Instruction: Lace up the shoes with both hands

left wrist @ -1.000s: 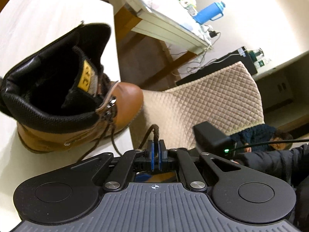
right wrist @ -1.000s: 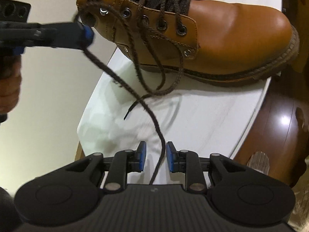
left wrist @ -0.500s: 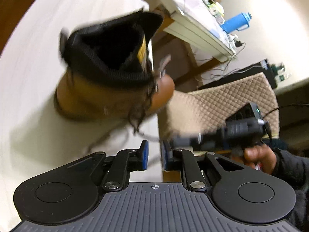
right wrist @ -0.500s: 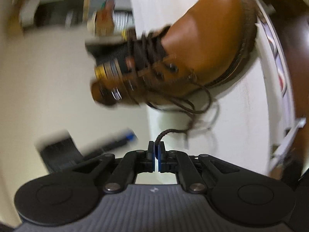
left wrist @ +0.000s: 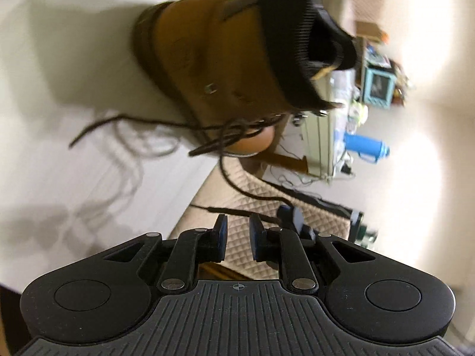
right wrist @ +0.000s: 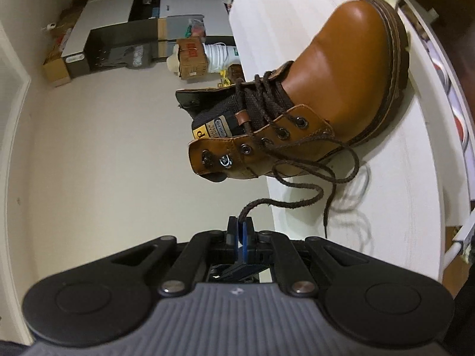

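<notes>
Lace in right tool

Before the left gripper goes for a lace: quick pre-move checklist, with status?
1. Right gripper clamped on the lace: ok, pads shut with the lace coming out between them.
2. Left gripper ready to grasp: ok, jaws have just been opening and nothing is between them.
3. Second lace end reachable: ok, it lies loose on the white table.
4. Boot stable on the table: cannot tell, the views are rolled and the left one is blurred.
5. Upper hooks free: ok, no lace through them.
6. Laces tangle-free: not ok, loops cross beside the boot.
</notes>
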### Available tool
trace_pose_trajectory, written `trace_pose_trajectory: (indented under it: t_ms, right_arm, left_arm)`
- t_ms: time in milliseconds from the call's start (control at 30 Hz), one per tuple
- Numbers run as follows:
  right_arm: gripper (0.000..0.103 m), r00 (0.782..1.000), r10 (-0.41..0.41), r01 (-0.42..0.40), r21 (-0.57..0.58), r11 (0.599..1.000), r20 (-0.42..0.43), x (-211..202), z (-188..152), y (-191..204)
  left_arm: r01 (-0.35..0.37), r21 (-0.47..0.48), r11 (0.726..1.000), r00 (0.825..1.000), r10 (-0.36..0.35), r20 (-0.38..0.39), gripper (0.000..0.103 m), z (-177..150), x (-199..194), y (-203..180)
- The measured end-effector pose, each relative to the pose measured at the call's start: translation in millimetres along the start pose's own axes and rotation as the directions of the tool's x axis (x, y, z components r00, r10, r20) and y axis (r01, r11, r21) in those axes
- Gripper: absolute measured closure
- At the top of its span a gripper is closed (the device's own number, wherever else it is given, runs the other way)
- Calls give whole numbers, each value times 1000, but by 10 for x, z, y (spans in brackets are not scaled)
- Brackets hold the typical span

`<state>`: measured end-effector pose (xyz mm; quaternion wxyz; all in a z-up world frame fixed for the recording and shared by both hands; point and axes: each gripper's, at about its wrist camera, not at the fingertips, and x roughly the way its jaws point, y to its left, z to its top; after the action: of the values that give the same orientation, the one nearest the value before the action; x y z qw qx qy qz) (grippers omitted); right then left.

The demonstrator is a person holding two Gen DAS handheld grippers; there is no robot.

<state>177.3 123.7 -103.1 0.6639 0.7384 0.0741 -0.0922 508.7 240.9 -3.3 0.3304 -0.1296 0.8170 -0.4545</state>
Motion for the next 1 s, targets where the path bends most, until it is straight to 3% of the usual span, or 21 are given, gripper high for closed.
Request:
trace_pose_trajectory:
  t_ms: [167, 267, 567, 700, 800, 933, 1000]
  right_arm:
    - [99, 999, 14, -16, -73, 997, -32, -3, -43, 19]
    - [99, 998, 32, -37, -80, 996, -57, -4, -84, 6]
    - [99, 997, 3, -11, -100, 995, -77, -62, -104, -34]
    - [99, 997, -9, 0, -106, 994, -81, -69, -86, -45]
    - [99, 996, -16, 7, -106, 994, -85, -76, -84, -53]
    - [98, 996, -37, 28, -100, 995, -87, -96, -89, -75]
    - [95, 994, -58, 50, -84, 995, -90, -106, -96, -106]
  left_arm:
    - [95, -217, 972, 995, -92, 28, 87, -57, 133, 301]
    - [128, -278, 952, 992, -121, 42, 87, -89, 204, 382]
    - [152, -318, 936, 988, -154, 19, 87, -134, 370, 424]
    - [133, -279, 951, 989, -144, -20, 101, -121, 422, 370]
    - [117, -209, 971, 993, -119, 5, 100, -107, 390, 290]
    - [67, -40, 997, 996, -64, 69, 100, -101, 225, 41]
    - [-35, 127, 991, 994, 22, 106, 100, -113, 139, -202]
